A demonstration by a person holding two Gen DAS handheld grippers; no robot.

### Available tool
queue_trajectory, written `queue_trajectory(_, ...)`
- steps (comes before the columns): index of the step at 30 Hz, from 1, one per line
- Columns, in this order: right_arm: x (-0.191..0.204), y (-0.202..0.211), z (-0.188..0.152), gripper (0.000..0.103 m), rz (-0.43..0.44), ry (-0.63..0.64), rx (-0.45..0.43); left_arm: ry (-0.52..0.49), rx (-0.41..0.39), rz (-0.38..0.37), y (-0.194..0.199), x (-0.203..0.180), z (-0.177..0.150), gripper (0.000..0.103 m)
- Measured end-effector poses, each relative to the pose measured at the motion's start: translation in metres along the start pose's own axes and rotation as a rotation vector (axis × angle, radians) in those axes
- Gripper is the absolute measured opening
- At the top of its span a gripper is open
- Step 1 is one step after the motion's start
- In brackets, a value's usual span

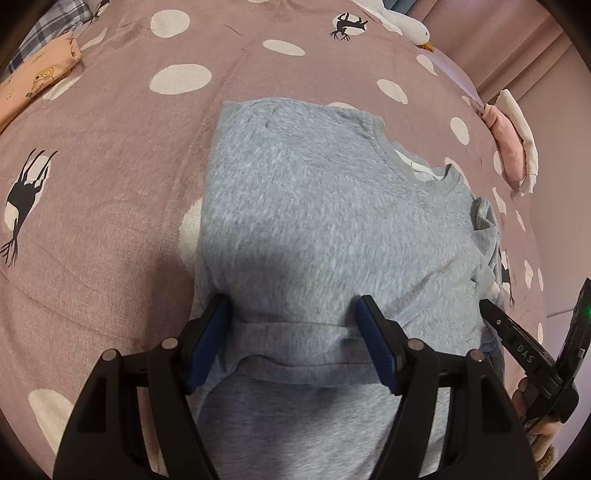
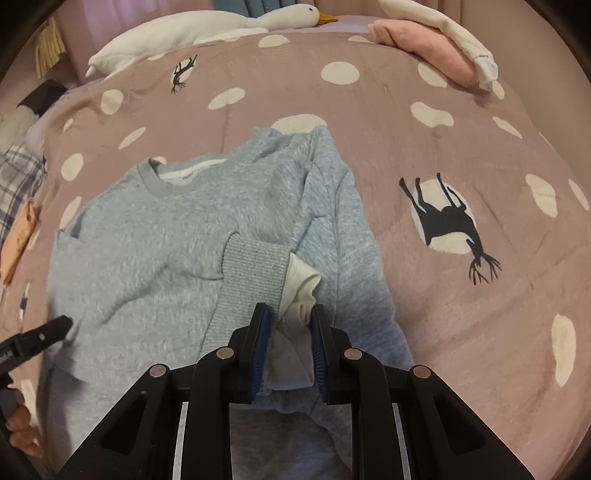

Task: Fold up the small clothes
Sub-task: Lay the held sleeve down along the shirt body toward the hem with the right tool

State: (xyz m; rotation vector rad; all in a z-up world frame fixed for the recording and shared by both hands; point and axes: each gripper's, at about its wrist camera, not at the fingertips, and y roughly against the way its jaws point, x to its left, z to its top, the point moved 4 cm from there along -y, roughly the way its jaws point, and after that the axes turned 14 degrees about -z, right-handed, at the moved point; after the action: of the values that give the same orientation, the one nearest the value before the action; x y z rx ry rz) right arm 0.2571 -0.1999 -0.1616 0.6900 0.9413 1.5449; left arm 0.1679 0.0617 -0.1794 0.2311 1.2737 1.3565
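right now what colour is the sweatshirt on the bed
Light heather grey sweatshirt, with a ribbed grey cuff; clearest in the right wrist view.

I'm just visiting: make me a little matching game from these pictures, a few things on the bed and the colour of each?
Things:
1. sweatshirt
2. stuffed goose
3. folded garment at the far edge
4. bedspread

Colours:
A. pink
B. mauve with white spots
C. grey
D. white with an orange beak

Pairs: 1-C, 2-D, 3-A, 4-B
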Motion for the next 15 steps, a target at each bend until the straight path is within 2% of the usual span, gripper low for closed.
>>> queue_trajectory(13,0.0034,0.0003,-0.0038,0.019,-0.018,-0.011,-0.033,-0.022,-0.005,0.0,-0.0019,-0.0027,-0.0027,0.075)
queue_trajectory(15,0.0028,0.0001,-0.0043,0.019,-0.013,-0.019,-0.037,-0.032,-0.002,-0.002,-0.0026,-0.0032,-0.0026,0.078)
